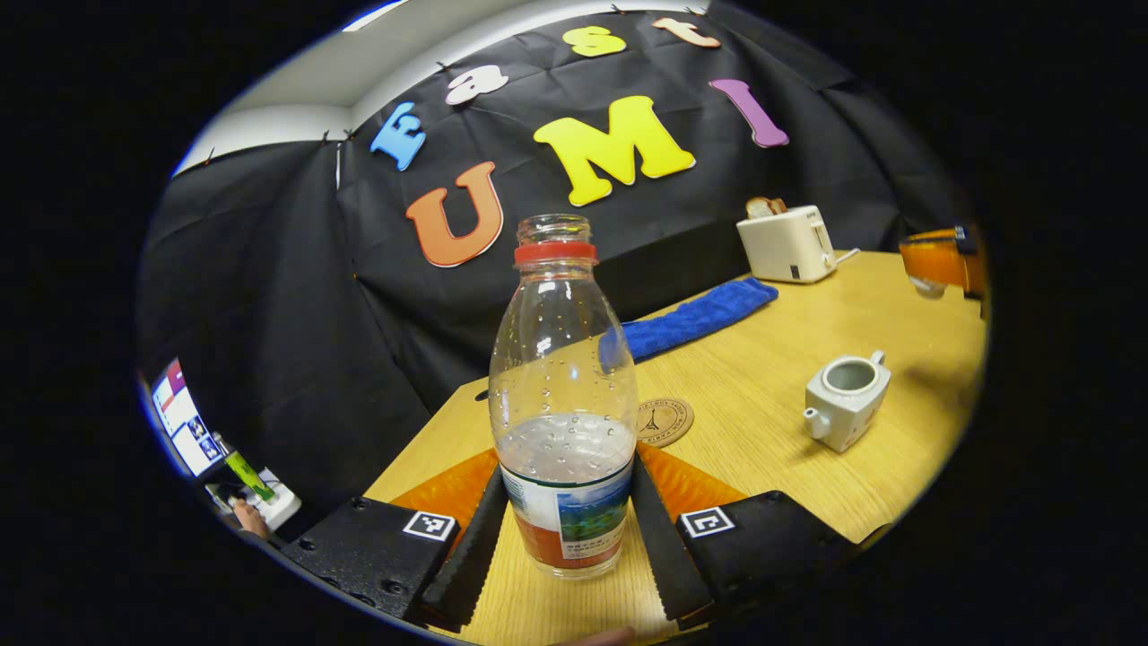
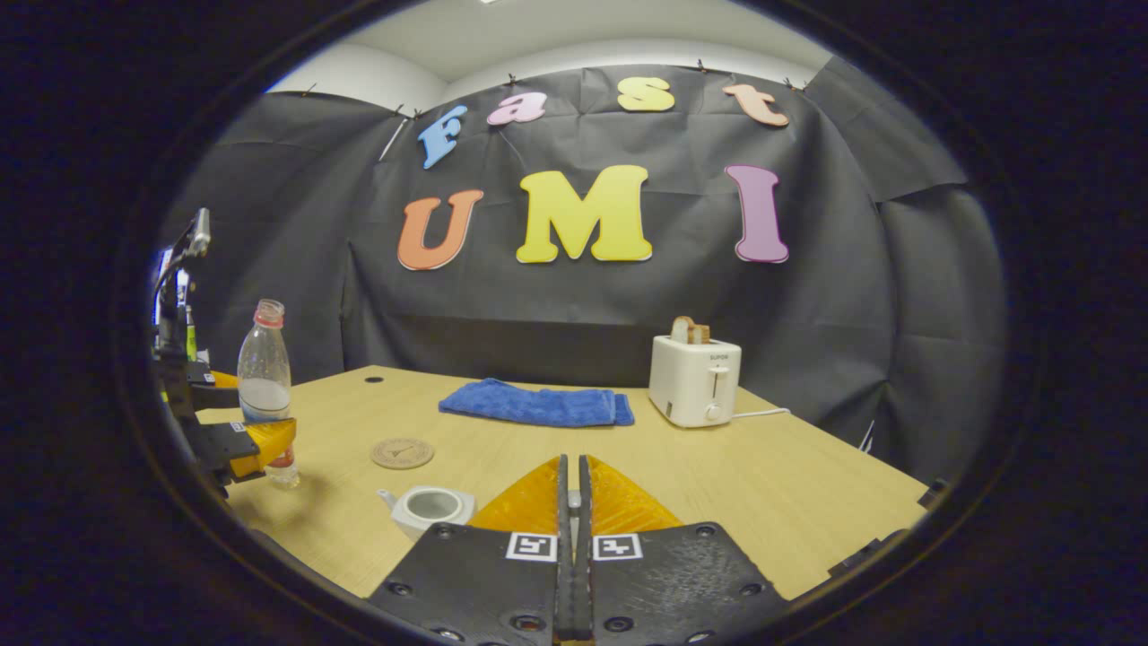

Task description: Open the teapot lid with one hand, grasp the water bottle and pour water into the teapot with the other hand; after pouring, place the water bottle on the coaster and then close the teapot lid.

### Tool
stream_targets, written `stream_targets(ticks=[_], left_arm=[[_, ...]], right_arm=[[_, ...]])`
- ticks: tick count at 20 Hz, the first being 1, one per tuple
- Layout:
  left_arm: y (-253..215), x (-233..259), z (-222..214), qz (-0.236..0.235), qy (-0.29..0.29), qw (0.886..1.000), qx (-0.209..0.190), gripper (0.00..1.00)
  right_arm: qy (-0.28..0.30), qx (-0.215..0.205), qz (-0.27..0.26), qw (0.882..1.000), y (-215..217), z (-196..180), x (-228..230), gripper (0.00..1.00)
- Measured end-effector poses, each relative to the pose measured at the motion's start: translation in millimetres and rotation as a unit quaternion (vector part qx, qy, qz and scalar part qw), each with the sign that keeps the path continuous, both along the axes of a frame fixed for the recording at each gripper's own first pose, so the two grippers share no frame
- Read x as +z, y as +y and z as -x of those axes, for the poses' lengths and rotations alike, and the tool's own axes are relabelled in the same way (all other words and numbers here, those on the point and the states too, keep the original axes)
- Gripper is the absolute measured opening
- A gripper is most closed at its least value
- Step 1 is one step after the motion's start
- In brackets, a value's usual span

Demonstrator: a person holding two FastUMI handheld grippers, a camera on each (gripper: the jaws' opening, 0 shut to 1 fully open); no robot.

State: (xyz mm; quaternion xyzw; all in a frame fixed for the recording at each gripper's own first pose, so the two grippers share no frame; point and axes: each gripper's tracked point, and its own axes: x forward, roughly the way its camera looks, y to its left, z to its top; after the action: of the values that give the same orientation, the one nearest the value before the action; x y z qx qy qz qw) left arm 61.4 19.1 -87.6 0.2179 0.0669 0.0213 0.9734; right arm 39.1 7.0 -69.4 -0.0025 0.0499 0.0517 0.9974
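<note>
A clear, uncapped water bottle (image 1: 563, 422) with a red neck ring, about half full, stands upright on the wooden table (image 1: 771, 467). My left gripper (image 1: 567, 467) is shut on it, one finger against each side of the label. The round cork coaster (image 1: 664, 422) lies just behind the bottle to its right. Farther right sits the white teapot (image 1: 847, 399), its top uncovered. My right gripper (image 2: 574, 462) is shut above the teapot (image 2: 430, 507) on something small and pale, seemingly the teapot lid. The right gripper view has the bottle (image 2: 263, 377) and left gripper (image 2: 251, 444) at the far left.
A folded blue towel (image 2: 538, 404) lies at the back of the table. A white toaster (image 2: 695, 381) with bread in its slot stands to its right, its cord trailing off. The right gripper (image 1: 942, 260) hangs at the right edge of the left gripper view.
</note>
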Motion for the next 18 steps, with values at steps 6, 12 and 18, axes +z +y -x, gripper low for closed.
stream_targets(ticks=[6, 12, 18], left_arm=[[-12.6, -0.7, -0.1, -0.126, 0.016, 0.992, -0.008, 0.76], [-24.3, 1.8, -7.6, -0.271, 0.029, 0.962, -0.013, 0.75], [-30.8, -4.1, -6.5, -0.381, 0.046, 0.923, -0.009, 0.75]], right_arm=[[-0.004, -0.009, -0.006, 1.000, -18.9, -3.5, 8.4, 0.00], [-0.016, -0.026, 0.003, 1.000, -38.5, -5.3, 18.3, 0.00], [-0.017, -0.031, 0.011, 0.999, -50.1, -3.5, 24.8, 0.00]])
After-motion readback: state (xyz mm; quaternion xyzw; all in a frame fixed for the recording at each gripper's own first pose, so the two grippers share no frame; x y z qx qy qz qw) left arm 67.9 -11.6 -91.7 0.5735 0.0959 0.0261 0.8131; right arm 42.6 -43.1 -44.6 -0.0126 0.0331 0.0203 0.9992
